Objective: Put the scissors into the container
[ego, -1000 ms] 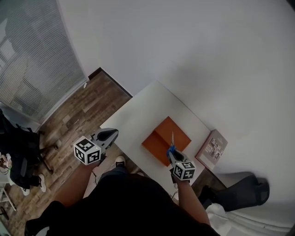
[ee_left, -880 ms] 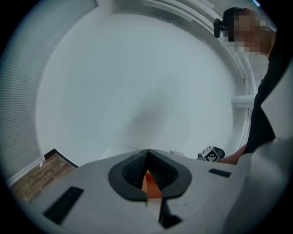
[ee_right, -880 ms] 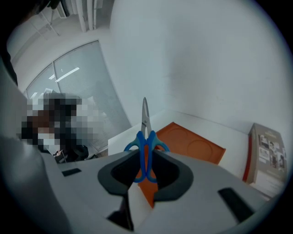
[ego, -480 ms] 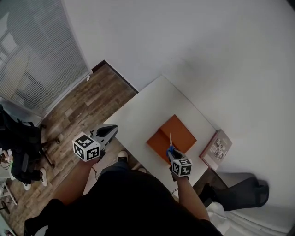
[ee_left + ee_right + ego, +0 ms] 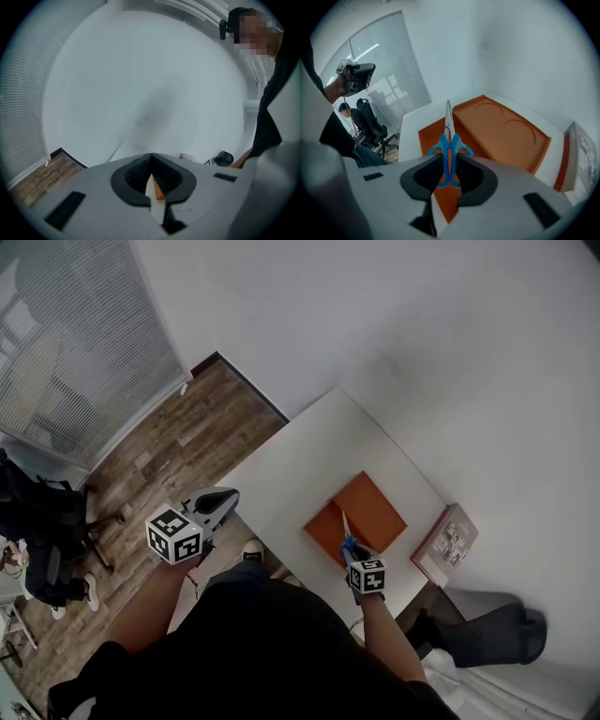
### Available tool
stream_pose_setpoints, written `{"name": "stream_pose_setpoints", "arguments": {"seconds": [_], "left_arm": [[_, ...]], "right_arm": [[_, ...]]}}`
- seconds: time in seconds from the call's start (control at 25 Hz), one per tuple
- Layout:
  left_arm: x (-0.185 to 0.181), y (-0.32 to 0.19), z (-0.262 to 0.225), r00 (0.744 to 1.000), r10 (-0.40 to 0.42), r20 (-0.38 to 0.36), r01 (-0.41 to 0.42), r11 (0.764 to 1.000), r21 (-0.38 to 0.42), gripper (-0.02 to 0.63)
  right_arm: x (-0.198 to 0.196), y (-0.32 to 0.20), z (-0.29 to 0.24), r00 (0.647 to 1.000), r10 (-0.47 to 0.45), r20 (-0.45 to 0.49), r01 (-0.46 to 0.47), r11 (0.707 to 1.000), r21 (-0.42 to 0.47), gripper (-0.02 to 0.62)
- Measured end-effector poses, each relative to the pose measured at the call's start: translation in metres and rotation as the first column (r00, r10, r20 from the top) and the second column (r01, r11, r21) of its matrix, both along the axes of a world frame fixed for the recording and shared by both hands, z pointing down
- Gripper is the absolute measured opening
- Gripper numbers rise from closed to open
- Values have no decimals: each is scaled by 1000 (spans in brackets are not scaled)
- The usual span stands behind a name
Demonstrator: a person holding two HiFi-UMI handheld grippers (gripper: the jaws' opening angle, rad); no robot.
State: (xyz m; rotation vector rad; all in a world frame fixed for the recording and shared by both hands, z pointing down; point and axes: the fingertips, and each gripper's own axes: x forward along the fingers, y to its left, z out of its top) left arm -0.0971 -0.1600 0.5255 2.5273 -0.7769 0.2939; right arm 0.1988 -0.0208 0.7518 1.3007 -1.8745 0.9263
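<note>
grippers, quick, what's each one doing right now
Left gripper: shut, nothing between the jaws.
Right gripper: shut on the blue-handled scissors, blade pointing out over the orange container.

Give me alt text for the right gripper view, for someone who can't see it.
The right gripper is shut on the blue handles of the scissors, blades pointing forward over an orange container on a white table. A book shows at the far right.
</note>
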Motion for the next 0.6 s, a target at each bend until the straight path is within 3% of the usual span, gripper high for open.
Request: {"name": "stream_pose_setpoints", "arguments": {"seconds": [0.6], "left_arm": [[1, -23, 10, 1000, 9, 20, -8, 1000, -20, 9]], "right_arm": [[0, -5, 43, 990, -101, -96, 84, 982, -167, 85]]}}
